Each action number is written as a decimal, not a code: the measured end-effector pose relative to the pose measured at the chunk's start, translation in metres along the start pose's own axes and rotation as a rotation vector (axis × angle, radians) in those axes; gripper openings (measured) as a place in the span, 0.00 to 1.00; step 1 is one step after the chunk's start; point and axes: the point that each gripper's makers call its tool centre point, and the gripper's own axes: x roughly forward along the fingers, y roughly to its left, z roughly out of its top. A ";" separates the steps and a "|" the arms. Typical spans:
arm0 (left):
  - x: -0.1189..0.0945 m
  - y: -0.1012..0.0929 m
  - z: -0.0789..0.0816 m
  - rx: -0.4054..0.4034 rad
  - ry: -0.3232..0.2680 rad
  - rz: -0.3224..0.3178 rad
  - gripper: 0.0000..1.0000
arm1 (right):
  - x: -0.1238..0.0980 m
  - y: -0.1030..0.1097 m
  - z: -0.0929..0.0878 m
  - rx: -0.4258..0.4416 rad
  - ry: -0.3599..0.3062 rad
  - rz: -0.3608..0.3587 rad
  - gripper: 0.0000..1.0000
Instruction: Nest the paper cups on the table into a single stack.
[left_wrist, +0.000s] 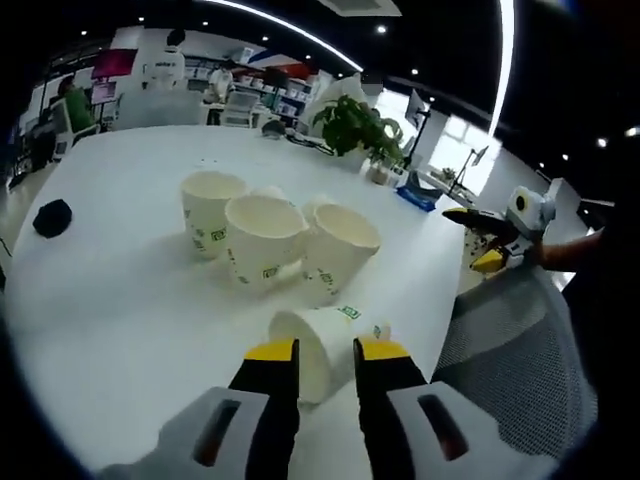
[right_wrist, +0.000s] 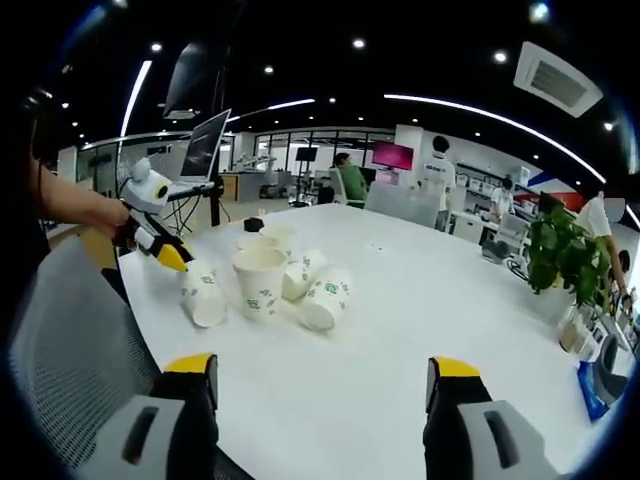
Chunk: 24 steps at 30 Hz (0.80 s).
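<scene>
Several white paper cups with green marks stand bunched on the white table (left_wrist: 120, 300). Two are upright (left_wrist: 213, 210) (left_wrist: 262, 240) and a third (left_wrist: 338, 250) leans against them. Nearer to me another paper cup (left_wrist: 315, 345) lies tipped, with my left gripper (left_wrist: 327, 352) shut on it, yellow-tipped jaws close together on either side. In the right gripper view that same cup (right_wrist: 203, 295) sits at the table's near left edge with the left gripper (right_wrist: 165, 250) on its rim, beside the cup cluster (right_wrist: 262, 282). My right gripper (right_wrist: 322, 372) hangs open over the table edge, holding nothing.
A grey mesh chair (left_wrist: 520, 350) stands at the table's edge. A small black object (left_wrist: 52, 217) lies on the table beyond the cups. Potted plants (left_wrist: 355, 125) stand at the far end. A person's hand holds the right gripper (left_wrist: 490, 240).
</scene>
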 end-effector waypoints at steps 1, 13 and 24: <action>0.001 0.001 -0.001 -0.003 0.001 -0.006 0.15 | 0.000 0.000 0.000 0.000 -0.001 -0.001 0.87; 0.002 -0.022 -0.006 -0.125 0.011 -0.207 0.00 | 0.000 -0.001 -0.001 -0.002 0.003 -0.002 0.86; -0.004 -0.041 -0.008 -0.075 0.028 -0.237 0.00 | 0.001 0.000 -0.001 -0.004 0.003 0.001 0.86</action>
